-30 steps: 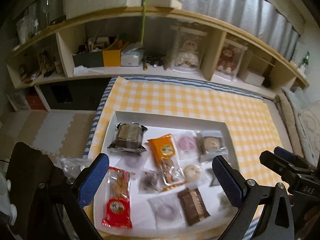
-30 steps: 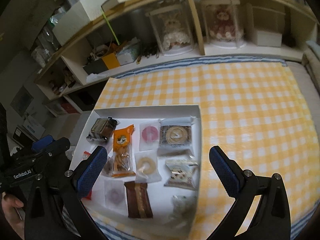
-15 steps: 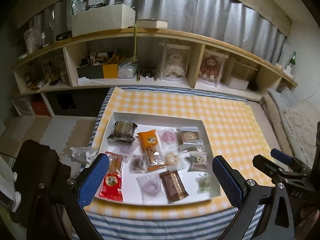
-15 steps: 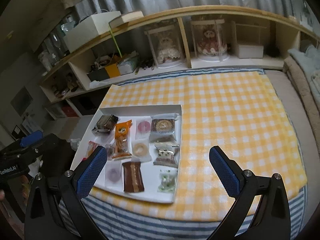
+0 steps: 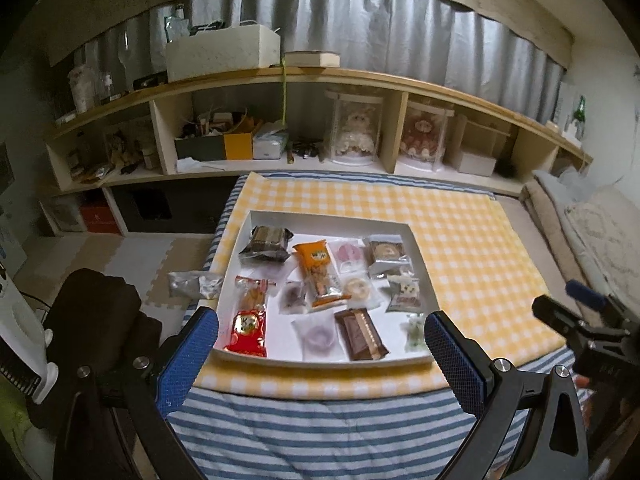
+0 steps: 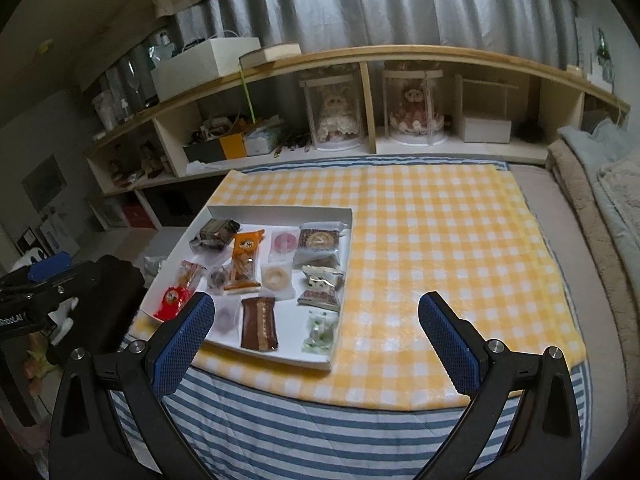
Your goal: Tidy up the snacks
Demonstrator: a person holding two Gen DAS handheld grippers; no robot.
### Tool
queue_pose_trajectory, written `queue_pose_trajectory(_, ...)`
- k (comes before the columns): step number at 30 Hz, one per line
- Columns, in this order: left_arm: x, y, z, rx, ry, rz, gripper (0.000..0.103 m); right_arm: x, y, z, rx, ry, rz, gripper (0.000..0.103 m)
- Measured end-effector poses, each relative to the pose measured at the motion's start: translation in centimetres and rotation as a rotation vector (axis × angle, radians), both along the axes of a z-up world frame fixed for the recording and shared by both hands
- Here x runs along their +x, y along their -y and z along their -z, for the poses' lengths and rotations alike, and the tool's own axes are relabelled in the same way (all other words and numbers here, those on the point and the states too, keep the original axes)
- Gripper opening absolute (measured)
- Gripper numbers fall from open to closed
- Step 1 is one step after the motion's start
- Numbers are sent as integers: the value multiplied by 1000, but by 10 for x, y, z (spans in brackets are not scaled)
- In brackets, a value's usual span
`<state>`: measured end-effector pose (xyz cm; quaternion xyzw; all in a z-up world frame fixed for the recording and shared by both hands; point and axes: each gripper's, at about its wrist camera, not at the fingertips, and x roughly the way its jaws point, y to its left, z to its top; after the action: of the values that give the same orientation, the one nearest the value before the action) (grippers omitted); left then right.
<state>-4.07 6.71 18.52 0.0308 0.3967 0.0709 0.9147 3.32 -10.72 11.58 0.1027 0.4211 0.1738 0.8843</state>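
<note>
Both grippers, left and right, are being held released, nothing grasped; thin wrappers crowding the tray mid-frame risk being double-grabbed.

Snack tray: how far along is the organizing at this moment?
Done: about a dozen wrapped snacks lie flat inside the shallow white cardboard tray on the yellow checked cloth, among them the red snack packet and the brown chocolate bar. In hand: nothing; the left gripper and right gripper have open, empty jaws. Left: a silver packet lies outside the tray.
</note>
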Motion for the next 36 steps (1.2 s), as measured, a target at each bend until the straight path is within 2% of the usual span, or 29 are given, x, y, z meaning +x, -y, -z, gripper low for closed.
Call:
queue_pose_trajectory(12, -36, 16, 14, 94, 36, 11, 103, -35, 4, -7, -56, 72, 19, 103)
queue_pose_trajectory(24, -59, 24, 28, 124, 46, 23, 103, -59, 3, -7, -120, 144, 42, 103)
queue_pose_trajectory(36, -68, 31, 32, 149, 73, 38, 103, -65, 8, -6, -131, 162, 53, 103)
